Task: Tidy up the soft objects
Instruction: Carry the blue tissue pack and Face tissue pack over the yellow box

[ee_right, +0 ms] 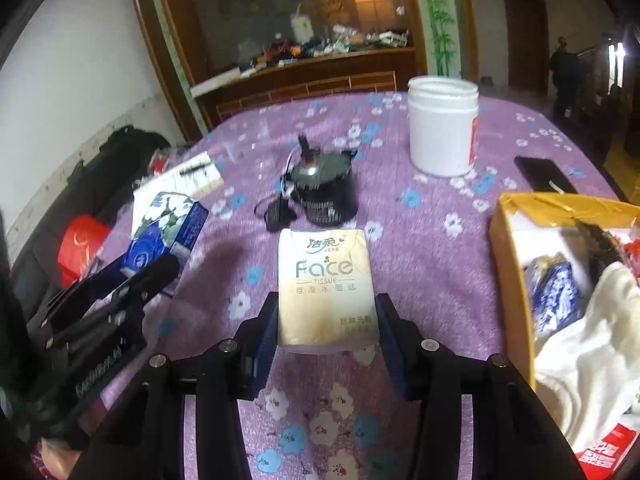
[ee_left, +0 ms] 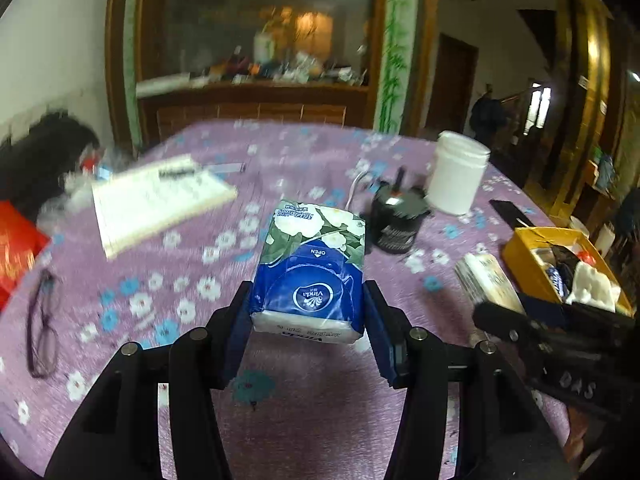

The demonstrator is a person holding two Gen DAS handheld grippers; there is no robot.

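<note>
A blue Vinda tissue pack with white flowers sits between the blue pads of my left gripper, which is shut on its near end. In the right wrist view this same blue pack is held at the left by the left gripper. My right gripper is shut on a beige "Face" tissue pack. That beige pack also shows in the left wrist view, next to the yellow cardboard box. The yellow box holds a white cloth and a blue patterned item.
The purple flowered tablecloth carries a white jar, a black round device with a cable, an open notebook, glasses and a dark phone. A red bag lies at the left edge.
</note>
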